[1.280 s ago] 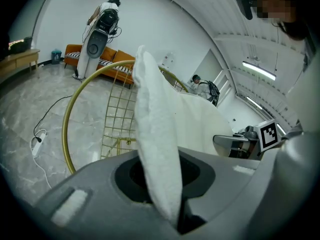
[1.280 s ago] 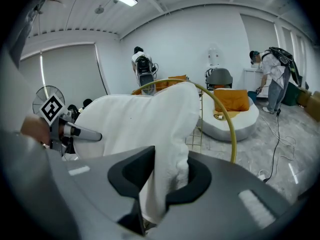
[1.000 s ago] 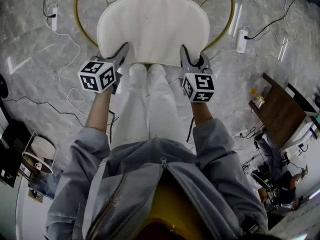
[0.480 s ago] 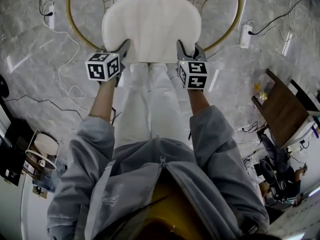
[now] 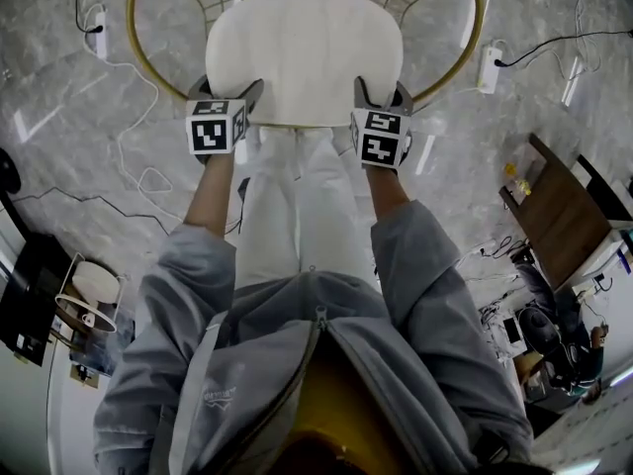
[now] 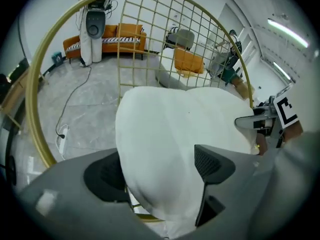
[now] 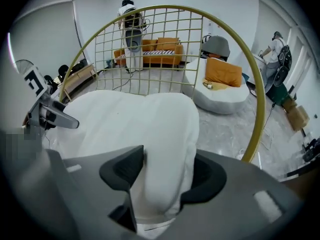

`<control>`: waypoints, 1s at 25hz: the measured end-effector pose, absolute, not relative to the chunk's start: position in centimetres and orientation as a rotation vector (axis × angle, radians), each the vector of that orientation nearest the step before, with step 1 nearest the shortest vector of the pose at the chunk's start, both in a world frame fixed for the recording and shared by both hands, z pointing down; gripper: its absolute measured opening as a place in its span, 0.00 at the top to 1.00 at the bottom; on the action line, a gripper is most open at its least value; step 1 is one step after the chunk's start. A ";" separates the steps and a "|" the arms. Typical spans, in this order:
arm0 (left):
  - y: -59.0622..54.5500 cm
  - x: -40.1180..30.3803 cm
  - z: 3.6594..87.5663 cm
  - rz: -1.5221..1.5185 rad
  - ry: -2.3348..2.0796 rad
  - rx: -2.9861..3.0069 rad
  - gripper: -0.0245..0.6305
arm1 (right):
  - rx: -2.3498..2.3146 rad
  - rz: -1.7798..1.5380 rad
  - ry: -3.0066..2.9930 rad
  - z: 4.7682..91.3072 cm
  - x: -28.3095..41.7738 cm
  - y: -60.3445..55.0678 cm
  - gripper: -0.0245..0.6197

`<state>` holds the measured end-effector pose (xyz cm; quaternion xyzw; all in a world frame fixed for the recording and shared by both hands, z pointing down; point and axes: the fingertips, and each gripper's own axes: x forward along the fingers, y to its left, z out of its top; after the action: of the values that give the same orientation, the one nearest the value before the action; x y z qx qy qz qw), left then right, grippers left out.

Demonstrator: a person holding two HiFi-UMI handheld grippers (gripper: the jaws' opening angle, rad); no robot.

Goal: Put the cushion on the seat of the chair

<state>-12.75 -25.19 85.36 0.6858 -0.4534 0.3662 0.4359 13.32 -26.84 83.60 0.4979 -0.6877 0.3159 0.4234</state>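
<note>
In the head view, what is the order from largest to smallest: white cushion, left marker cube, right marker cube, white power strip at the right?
1. white cushion
2. left marker cube and right marker cube: alike, not ranked; both are nearer the camera
3. white power strip

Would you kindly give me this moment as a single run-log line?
cushion lying on gold wire chair seat | left gripper jaws opening, cushion corner between | right gripper jaws opening, cushion corner touching both

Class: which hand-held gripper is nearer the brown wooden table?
Right. The right hand-held gripper is at the cushion corner on the side of the brown wooden table; the left hand-held gripper is at the far corner. Both jaws are opening, cushion between them.
</note>
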 end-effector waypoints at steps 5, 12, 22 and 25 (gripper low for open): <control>-26.5 -15.2 83.2 0.965 -1.337 1.766 0.27 | 1.290 0.762 -1.639 83.6 14.3 -26.7 0.36; -26.3 -17.4 79.5 0.934 -1.474 1.789 0.27 | 1.397 0.695 -1.642 80.6 15.1 -27.2 0.32; -28.3 -15.2 70.2 0.828 -1.478 2.024 0.94 | 1.437 0.700 -1.775 72.8 12.1 -28.2 0.87; -28.9 -14.4 66.0 0.787 -1.474 2.078 0.95 | 1.438 0.695 -1.811 69.0 11.8 -28.4 0.96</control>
<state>-14.41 -28.92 65.98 0.7575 -0.5372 0.2869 0.2352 11.78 -28.45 68.95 0.5566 -0.7011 0.2690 0.3554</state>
